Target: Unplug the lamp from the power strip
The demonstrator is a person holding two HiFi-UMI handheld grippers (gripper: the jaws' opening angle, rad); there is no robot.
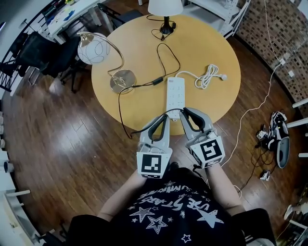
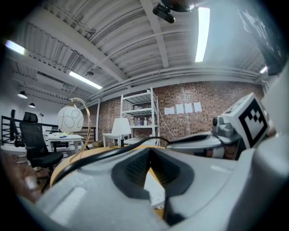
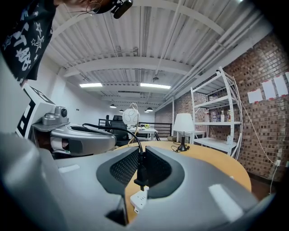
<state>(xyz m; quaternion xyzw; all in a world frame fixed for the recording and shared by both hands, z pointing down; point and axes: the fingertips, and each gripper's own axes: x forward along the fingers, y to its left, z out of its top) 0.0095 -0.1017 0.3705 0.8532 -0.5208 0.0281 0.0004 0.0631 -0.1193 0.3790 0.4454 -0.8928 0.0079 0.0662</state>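
A white power strip (image 1: 175, 92) lies lengthwise on the round wooden table (image 1: 216, 43). My right gripper (image 1: 186, 114) is shut on a black plug (image 3: 137, 173) at the strip's near end (image 3: 140, 200). I cannot tell whether the plug is still seated. Its black cord (image 1: 126, 126) loops off the table's front edge and runs back toward the gold base (image 1: 121, 80) of the globe lamp (image 1: 94, 48). My left gripper (image 1: 165, 120) hovers just left of the right one, shut on nothing. The cord crosses above its jaws (image 2: 101, 155), and the strip (image 2: 154, 191) shows below them.
A second lamp with a white shade (image 1: 165, 6) stands at the table's far edge. The strip's own white cable (image 1: 207, 76) lies coiled to the right. A black office chair (image 1: 45, 55) stands left of the table. Cables and shoes (image 1: 278, 137) lie on the wooden floor at right.
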